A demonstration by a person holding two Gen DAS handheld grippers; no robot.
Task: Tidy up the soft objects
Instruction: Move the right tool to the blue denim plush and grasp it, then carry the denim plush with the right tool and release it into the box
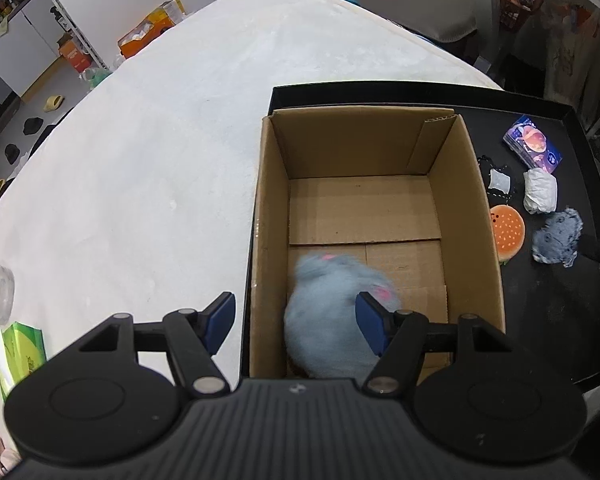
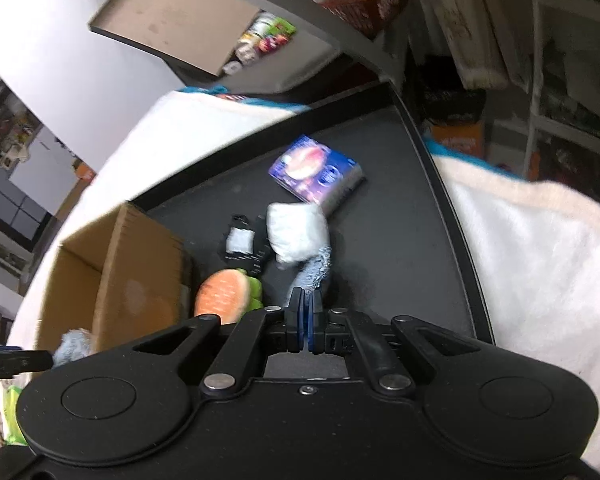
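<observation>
Cardboard box [image 1: 380,184]: open-topped, standing at the left end of a black tray [image 1: 560,300] on a white-covered tabletop [image 1: 160,160]. Flaps on the floor of the box show bare, save for the item below.

Blue-grey plush toy [image 1: 324,320]: fluffy, with pink spots, blurred; lies inside the box at its near end, at 6 o'clock of the box floor. In the right wrist view a tuft of it shows over the box's near edge.

Left claw [image 1: 296,320]: jaws standing wide, nothing pressed between the pads. Its left finger is over the tabletop outside the box wall, its right finger is in front of the plush toy; contact cannot be told.

Right claw [image 2: 307,304]: jaws closed together, pinching the edge of a grey-blue knitted cloth [image 2: 314,276] that lies on the tray.

Other items on the tray, all to the 3 o'clock side of the box:
- Burger-shaped plush [image 1: 506,234], orange with green trim, just beside the box wall.
- Black-and-white small piece [image 1: 498,182], at 12 o'clock of the burger.
- White crumpled bundle [image 1: 540,196], touching the cloth in the right wrist view.
- Purple printed packet [image 1: 534,144], farthest back, near the bundle.

Off the tray: a green carton [image 1: 24,348] at the tabletop's near left edge.
</observation>
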